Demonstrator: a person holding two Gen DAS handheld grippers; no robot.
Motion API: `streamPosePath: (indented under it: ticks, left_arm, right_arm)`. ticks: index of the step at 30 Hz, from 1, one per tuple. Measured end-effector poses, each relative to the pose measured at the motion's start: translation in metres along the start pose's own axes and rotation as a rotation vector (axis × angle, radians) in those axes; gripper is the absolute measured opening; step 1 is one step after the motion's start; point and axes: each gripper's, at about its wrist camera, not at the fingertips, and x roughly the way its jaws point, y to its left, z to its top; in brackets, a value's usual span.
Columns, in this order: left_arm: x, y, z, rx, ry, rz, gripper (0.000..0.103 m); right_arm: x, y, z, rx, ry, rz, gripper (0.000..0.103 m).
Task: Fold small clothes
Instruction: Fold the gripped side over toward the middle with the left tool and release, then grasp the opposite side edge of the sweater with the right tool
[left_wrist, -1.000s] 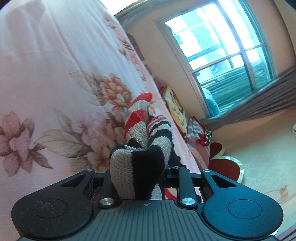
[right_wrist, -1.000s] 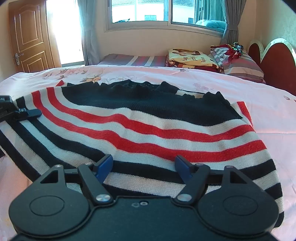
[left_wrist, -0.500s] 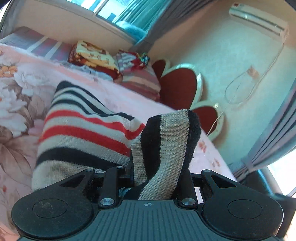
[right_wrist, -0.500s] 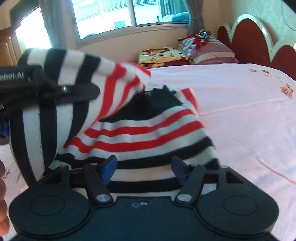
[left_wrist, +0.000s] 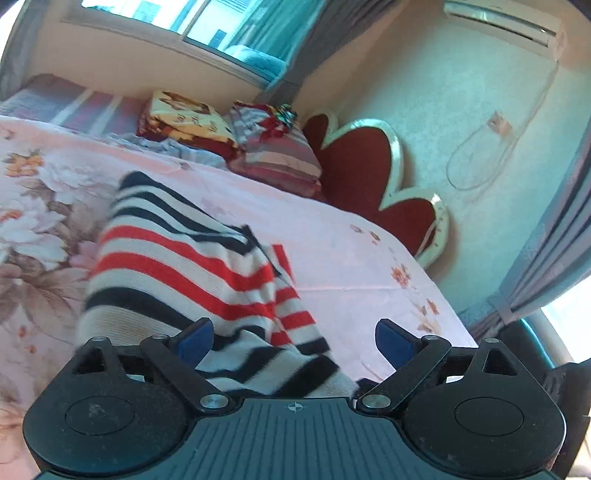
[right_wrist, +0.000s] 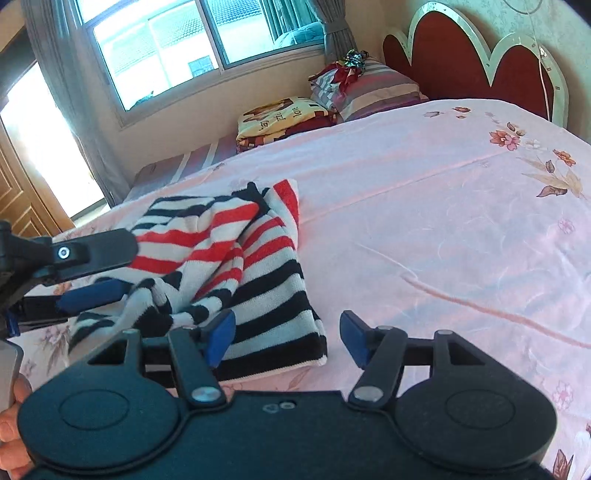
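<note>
**Striped knit lies doubled over on the pink bed, both tongs spread wide**

A sunlit bedroom, and across most of it a bed under a pale pink floral bedspread (right_wrist: 424, 229). Closest in, the right black two-finger gripper (right_wrist: 287, 334) sits low over the near edge of the bed with its blue-tipped fingers (right_wrist: 221, 334) splayed wide apart; the left-hand tip is right at the hem of the garment, the other over bare bedspread, and nothing is pinched between them. The left black two-finger gripper (left_wrist: 293, 338) is likewise spread open, holding nothing, with loose rumpled cloth lying between and under its fingers. In the right wrist view it reaches in from the side, one finger above the cloth and one low beside the crumpled corner.

The small knitted jumper with red, black and off-white stripes (right_wrist: 258, 266) lies on the bedspread, folded over on itself, its top layer bunched and wrinkled toward the left gripper, its lower layer flat.

Farther back, a yellow and maroon folded blanket (right_wrist: 280, 118) and striped pillows (right_wrist: 373, 86) sit against the wall, beside a scalloped dark red headboard with a white rim (right_wrist: 465, 62). Behind them is a window with grey curtains (right_wrist: 192, 48).
</note>
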Motion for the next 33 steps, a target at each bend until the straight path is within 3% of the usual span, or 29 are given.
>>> streamPosePath:
  ticks: [3, 5, 7, 9, 11, 14, 18, 25, 28, 30, 33]
  left_arm:
    - [-0.014, 0.023, 0.002, 0.008, -0.033, 0.14, 0.094]
    - [-0.018, 0.035, 0.0, 0.011, -0.04, 0.207, 0.094]
    - [-0.012, 0.041, -0.004, 0.015, -0.012, 0.24, 0.094]
    - [0.005, 0.046, -0.012, 0.024, 0.059, 0.259, 0.094]
    - [0.021, 0.054, -0.022, -0.01, 0.135, 0.273, 0.094]
    - [0.027, 0.068, -0.036, -0.118, 0.159, 0.268, 0.093]
    - [0.028, 0.057, -0.039, -0.051, 0.146, 0.296, 0.093]
    - [0.035, 0.049, -0.04, -0.012, 0.15, 0.349, 0.094]
    - [0.039, 0.045, -0.04, -0.006, 0.148, 0.377, 0.095]
    - [0.041, 0.043, -0.04, -0.006, 0.146, 0.395, 0.096]
    - [0.043, 0.038, -0.041, 0.002, 0.136, 0.423, 0.098]
  right_arm:
    - [-0.011, 0.004, 0.007, 0.051, -0.014, 0.054, 0.077]
    - [-0.015, 0.013, 0.009, 0.065, -0.018, 0.082, 0.078]
    - [-0.015, 0.022, 0.011, 0.089, -0.008, 0.113, 0.081]
    - [-0.008, 0.031, 0.011, 0.115, 0.029, 0.148, 0.093]
    - [0.003, 0.039, 0.006, 0.142, 0.08, 0.151, 0.093]
    - [0.021, 0.041, -0.004, 0.22, 0.133, 0.137, 0.092]
    - [0.035, 0.042, -0.012, 0.262, 0.171, 0.105, 0.088]
    - [0.06, 0.048, 0.003, 0.204, 0.202, 0.176, 0.087]
    - [0.075, 0.046, 0.001, 0.203, 0.235, 0.21, 0.07]
    - [0.078, 0.046, 0.003, 0.17, 0.229, 0.235, 0.051]
    - [0.076, 0.048, 0.009, 0.113, 0.217, 0.278, 0.031]
